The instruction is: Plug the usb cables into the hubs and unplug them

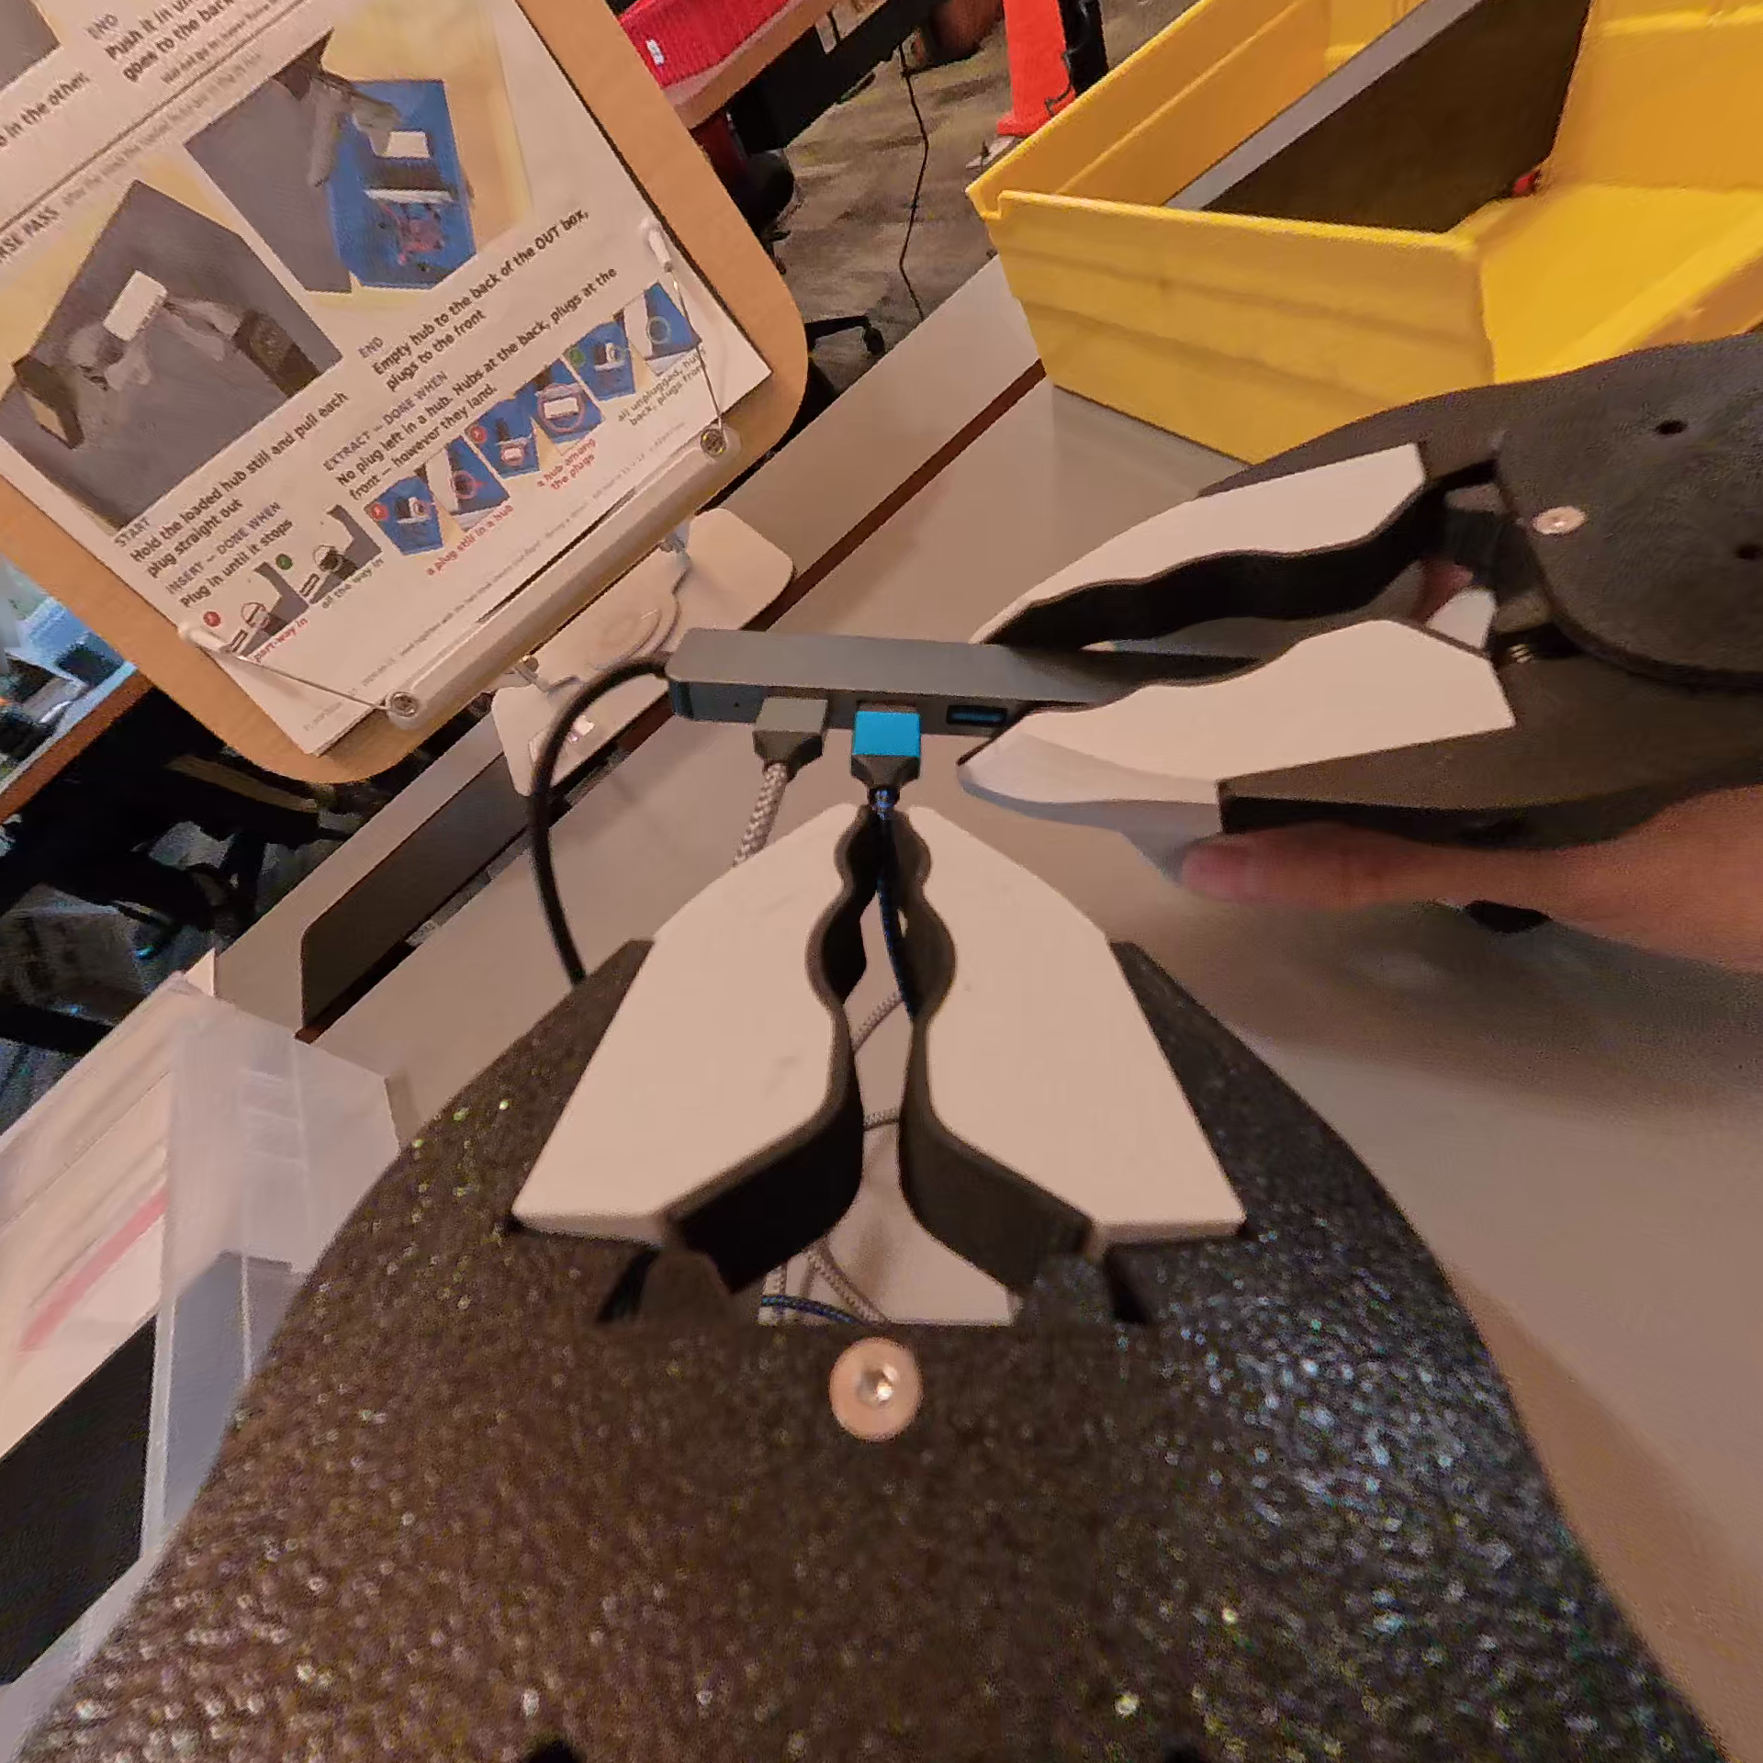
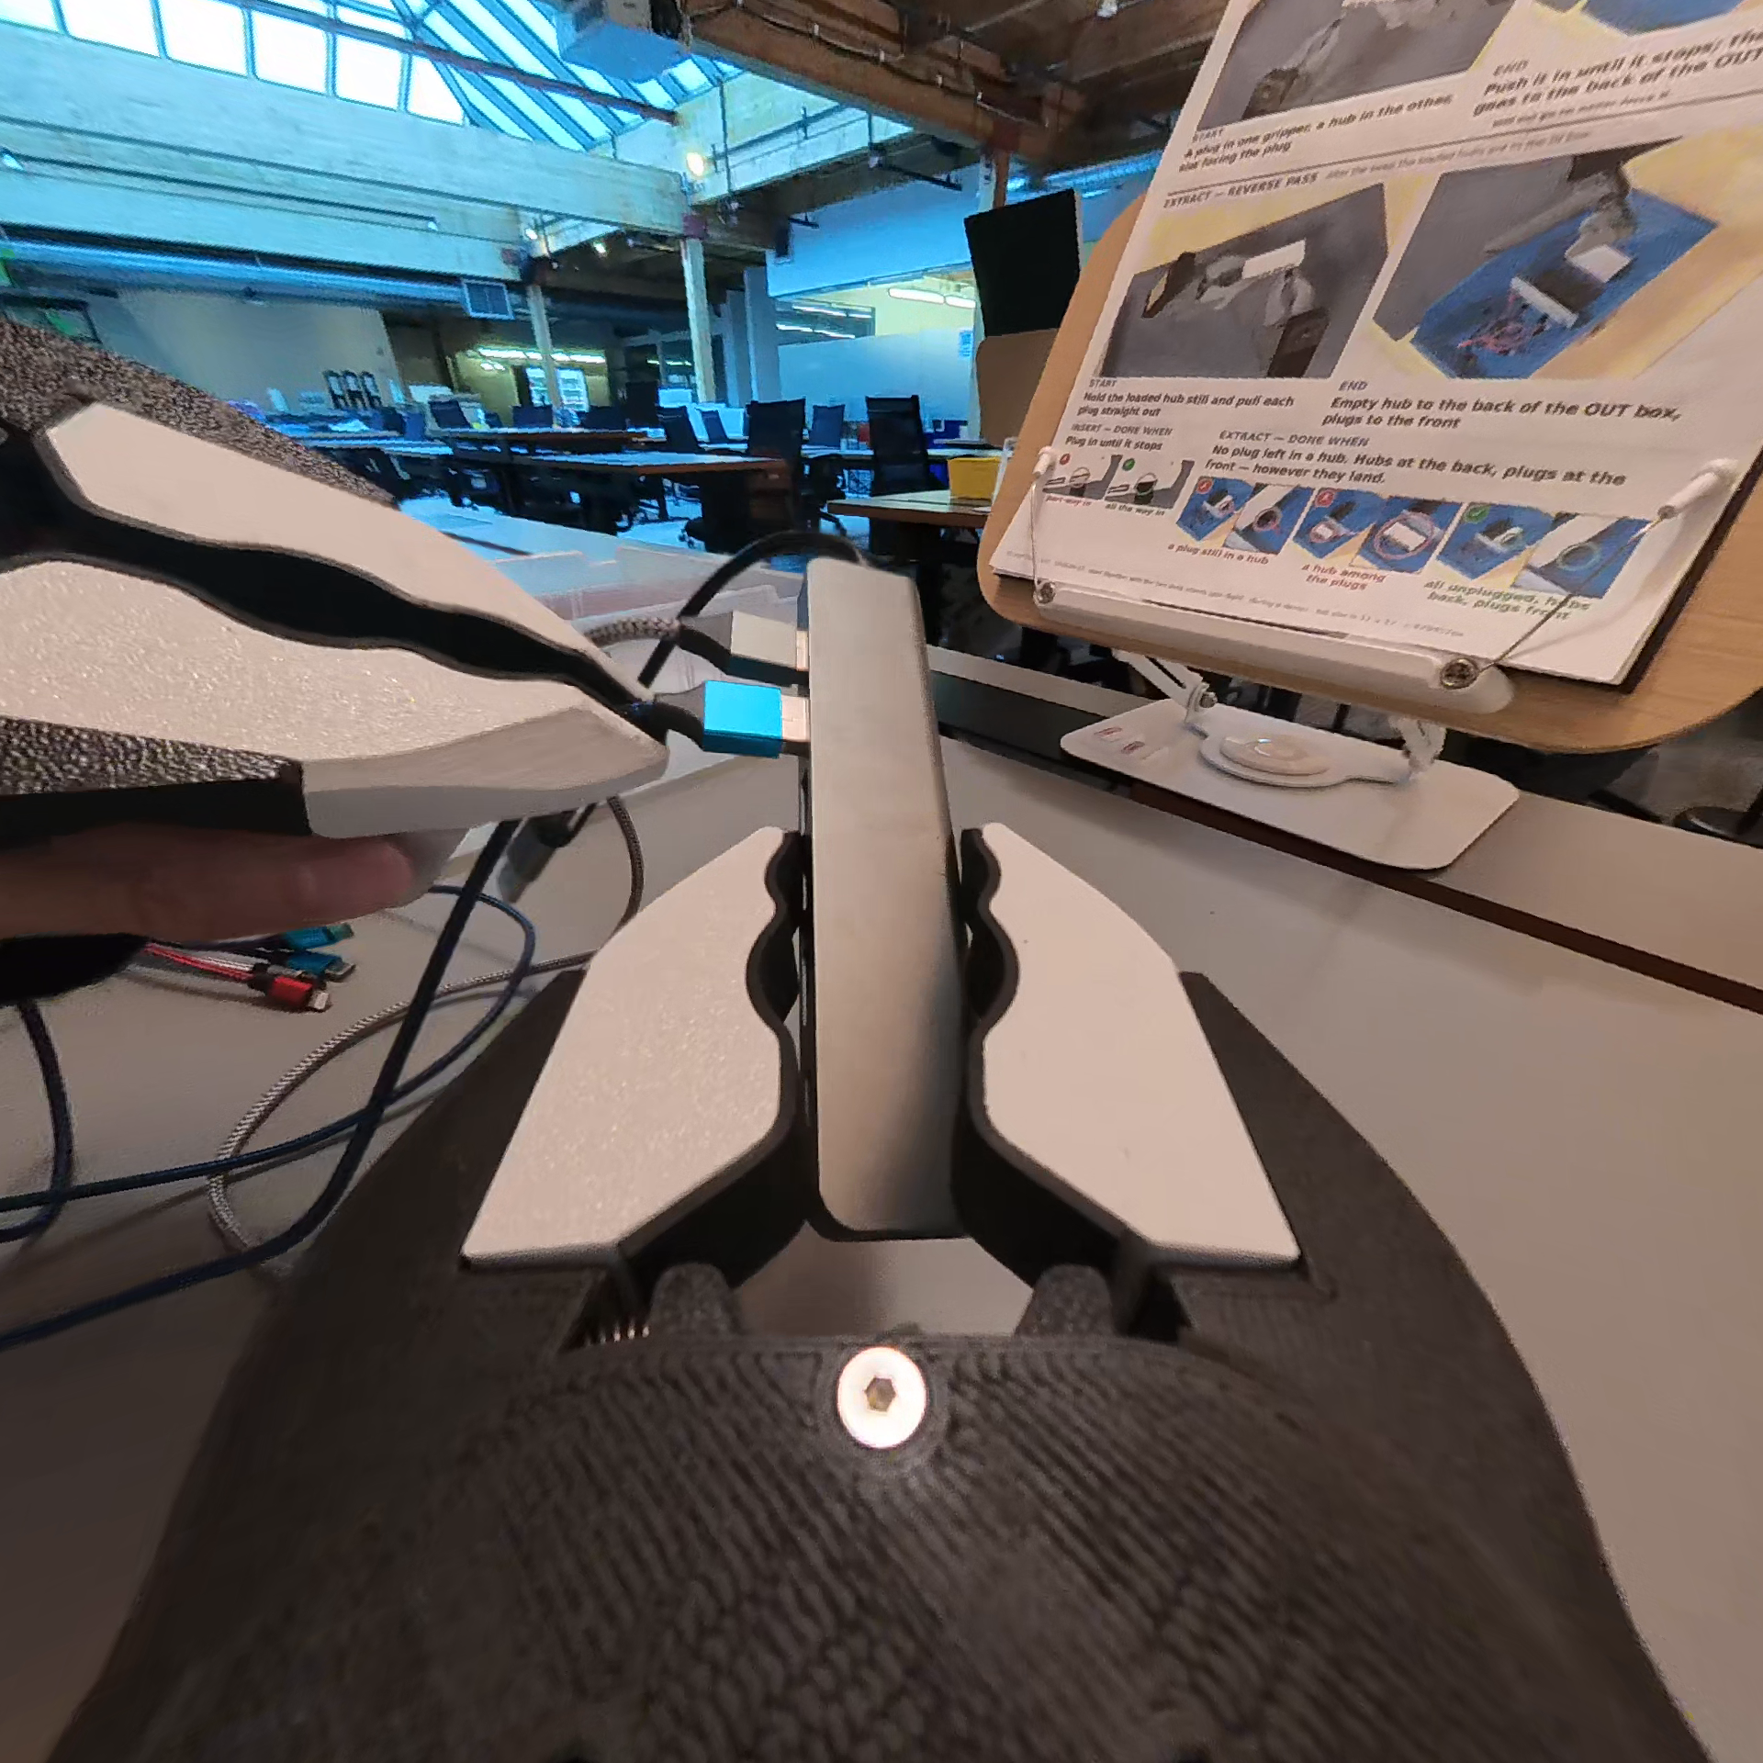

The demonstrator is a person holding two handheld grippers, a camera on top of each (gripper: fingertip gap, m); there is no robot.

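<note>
Right gripper pinches the grey hub, held above the tabletop. Left gripper fingers pressed onto the blue cable just behind its blue plug, seated in the hub beside a grey plug. Only the left view shows the yellow bin; only the right view shows loose cables near the tabletop's left edge.

Left gripper: black body with a coarse, speckled, glittering finish. Two fingers faced with flat light-grey plates over black pads with wavy inner edges. One round silver hex-socket screw sits on the body centreline, just behind the finger roots.

Right gripper: same form; the black body shows a woven, ridged print texture. Grey-plated fingers, wavy black pads, and one silver hex-socket screw just behind the finger roots.
</note>
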